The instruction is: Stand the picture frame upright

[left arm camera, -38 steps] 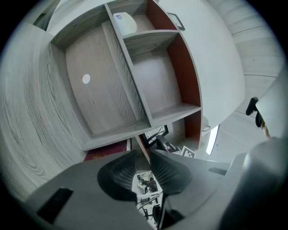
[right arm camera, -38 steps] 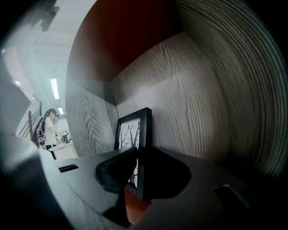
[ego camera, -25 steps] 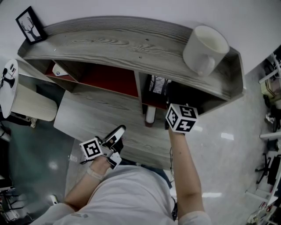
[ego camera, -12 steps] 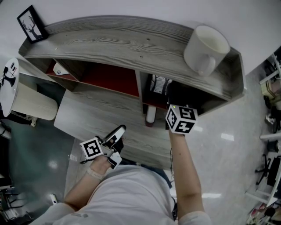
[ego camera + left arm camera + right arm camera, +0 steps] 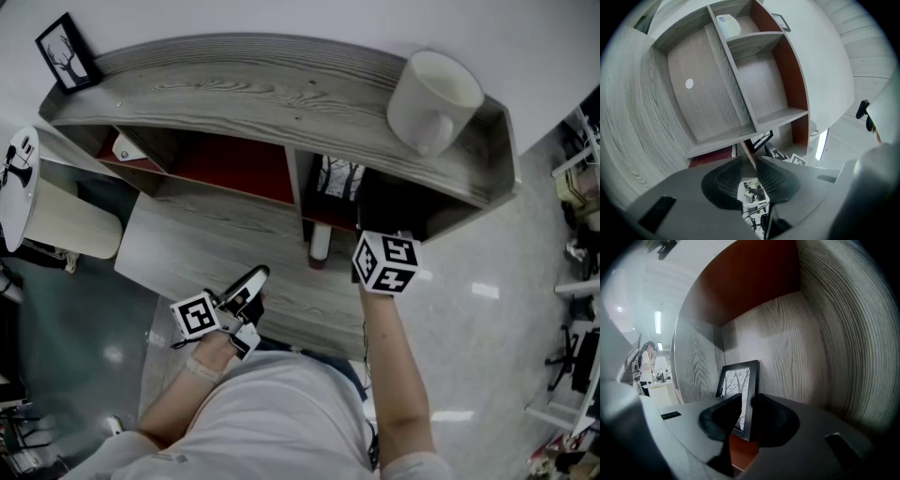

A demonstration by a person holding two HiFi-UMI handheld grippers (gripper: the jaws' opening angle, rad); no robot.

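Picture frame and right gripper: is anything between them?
Nothing: in the right gripper view, the right gripper pinches the picture frame by its edge, with no gap.

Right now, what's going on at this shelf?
A person works at a wooden shelf with a gripper in each hand. The right gripper reaches into the lower right compartment. Its jaws are closed on the side edge of a black picture frame with a tree print, which stands nearly upright close to the back wall. The left gripper hangs near the person's body, jaws apart and empty.
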